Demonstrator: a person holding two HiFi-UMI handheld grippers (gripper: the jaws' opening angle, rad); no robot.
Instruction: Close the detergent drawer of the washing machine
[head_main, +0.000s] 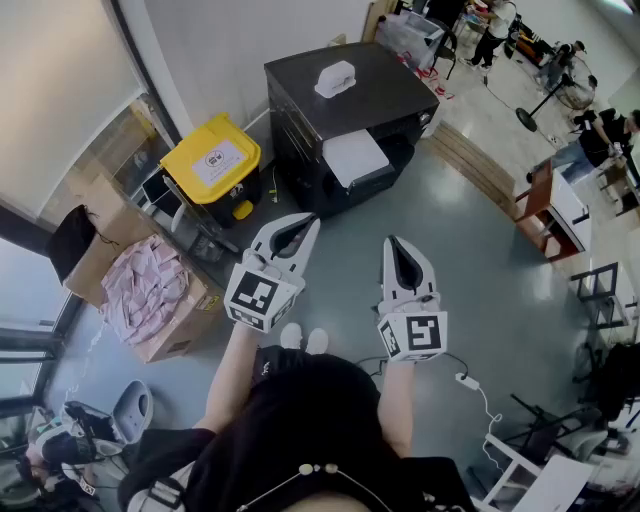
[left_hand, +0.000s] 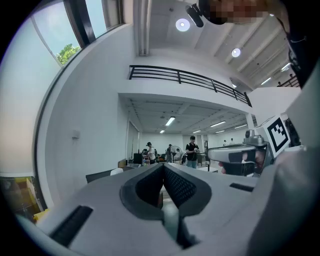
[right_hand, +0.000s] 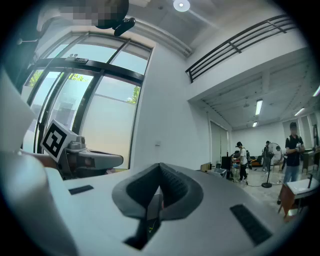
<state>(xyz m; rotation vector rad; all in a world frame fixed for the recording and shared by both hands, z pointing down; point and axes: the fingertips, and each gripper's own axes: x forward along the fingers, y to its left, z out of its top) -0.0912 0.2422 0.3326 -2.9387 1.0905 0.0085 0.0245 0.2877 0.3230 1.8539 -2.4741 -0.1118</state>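
Both grippers are held up side by side in the air, level, not touching each other or anything else.

Left gripper (head_main: 311, 223) — jaws pressed together, nothing between them; its own view (left_hand: 163, 167) shows the ribbed pads meeting in one seam.

Right gripper (head_main: 392, 243) — the same, jaws together and bare (right_hand: 159, 165).

Washing machine (head_main: 300, 105) — a black box on the floor, ahead of both sets of tips and well apart from them, slightly nearer the left gripper's line. A small white object (head_main: 335, 78) lies on its top.

Detergent drawer (head_main: 355, 157) — the white flat part on the machine's near face, standing out toward the grippers, open. Neither gripper touches it.

Left of the left gripper: a yellow-lidded bin (head_main: 212, 158) beside the machine, and nearer, a cardboard box (head_main: 178, 338) heaped with pink-and-white packets.

Below the grippers: grey floor (head_main: 480, 260), the toes of the person's white shoes (head_main: 303, 340).

Right of the right gripper, on the floor — a thin cable with a white plug (head_main: 468, 381).
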